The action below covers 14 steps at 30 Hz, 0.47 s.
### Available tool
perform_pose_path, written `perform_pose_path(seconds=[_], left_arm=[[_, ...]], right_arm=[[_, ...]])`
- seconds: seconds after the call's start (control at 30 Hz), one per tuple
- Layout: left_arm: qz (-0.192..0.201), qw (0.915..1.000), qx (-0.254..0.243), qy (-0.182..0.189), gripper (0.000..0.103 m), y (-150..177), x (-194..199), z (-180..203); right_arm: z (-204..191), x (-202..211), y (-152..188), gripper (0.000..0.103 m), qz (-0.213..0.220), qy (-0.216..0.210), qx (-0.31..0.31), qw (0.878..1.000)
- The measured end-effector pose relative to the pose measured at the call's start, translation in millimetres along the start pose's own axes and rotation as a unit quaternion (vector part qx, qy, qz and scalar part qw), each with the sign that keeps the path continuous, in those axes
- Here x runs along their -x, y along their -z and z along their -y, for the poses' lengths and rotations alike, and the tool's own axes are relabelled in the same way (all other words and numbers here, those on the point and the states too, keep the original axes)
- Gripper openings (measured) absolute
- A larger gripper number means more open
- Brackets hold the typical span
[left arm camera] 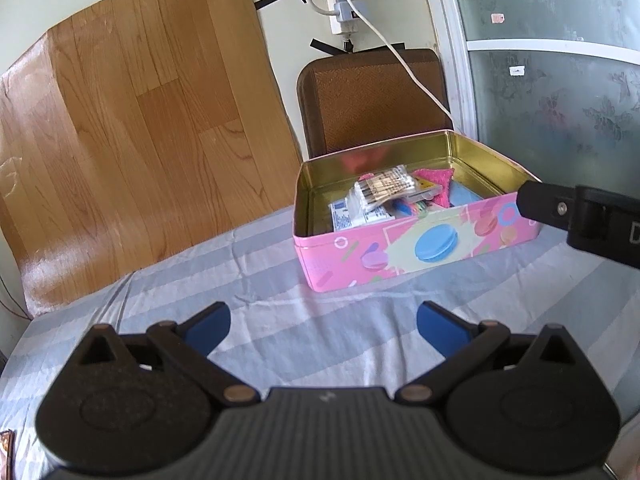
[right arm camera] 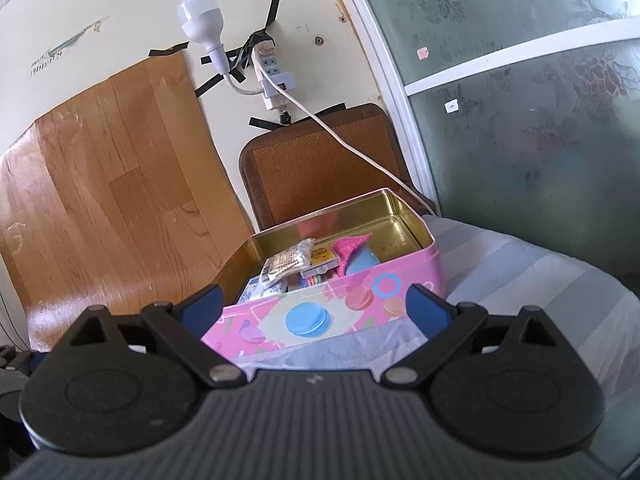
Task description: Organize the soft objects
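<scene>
An open pink tin (left arm camera: 416, 248) with macaron prints stands on the striped cloth; it also shows in the right wrist view (right arm camera: 320, 320). Inside lie a bag of cotton swabs (left arm camera: 384, 190), a pink sponge cloth (left arm camera: 434, 178), a blue item (left arm camera: 462, 196) and small packets. My left gripper (left arm camera: 323, 330) is open and empty, hovering over the cloth in front of the tin. My right gripper (right arm camera: 314, 306) is open and empty, close to the tin's near wall; part of its black body shows at the right edge of the left wrist view (left arm camera: 580, 216).
A brown chair back (left arm camera: 372, 100) stands behind the tin. A wood-pattern sheet (left arm camera: 132, 128) leans on the wall at left. A power strip with a white cable (left arm camera: 400, 56) and a bulb (right arm camera: 200, 20) hang on the wall. A frosted glass door (left arm camera: 560, 80) is at right.
</scene>
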State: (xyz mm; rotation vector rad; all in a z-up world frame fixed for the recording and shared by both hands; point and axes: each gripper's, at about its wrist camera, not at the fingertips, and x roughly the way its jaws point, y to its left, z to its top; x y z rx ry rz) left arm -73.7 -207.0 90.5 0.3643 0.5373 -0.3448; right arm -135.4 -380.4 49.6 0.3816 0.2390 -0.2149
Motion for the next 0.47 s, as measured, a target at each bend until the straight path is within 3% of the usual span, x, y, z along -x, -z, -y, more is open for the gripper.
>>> perform_pose_path(seconds=[0.47], left_arm=[[-0.016,0.9992,0.019,0.031,0.103,4.9,-4.1,-7.6]], right_arm=[[-5.8,-1.4,3.3,0.1,-0.004,0.002,0.011,1.0]])
